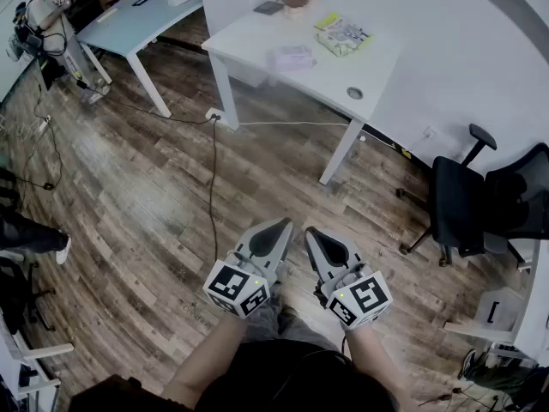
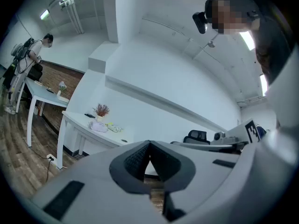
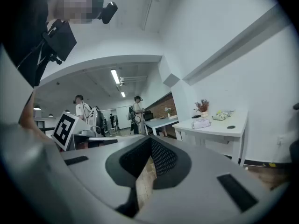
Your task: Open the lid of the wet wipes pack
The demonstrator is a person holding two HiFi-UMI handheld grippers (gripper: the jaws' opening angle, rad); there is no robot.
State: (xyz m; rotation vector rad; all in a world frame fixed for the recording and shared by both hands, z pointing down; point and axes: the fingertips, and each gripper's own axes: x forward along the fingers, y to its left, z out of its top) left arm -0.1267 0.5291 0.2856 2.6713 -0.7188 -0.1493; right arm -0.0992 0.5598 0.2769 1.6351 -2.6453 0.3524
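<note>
We hold left gripper and right gripper side by side; both closed on nothing; wet wipes pack far ahead on white desk; lid untouched; next we must approach and part jaws.

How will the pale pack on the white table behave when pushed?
The pale pack looks soft and low, so it would probably dent rather than resist. Lying flat on the smooth white table, it would likely slide under a push, not tip or roll. Weight cannot be judged from here.
</note>
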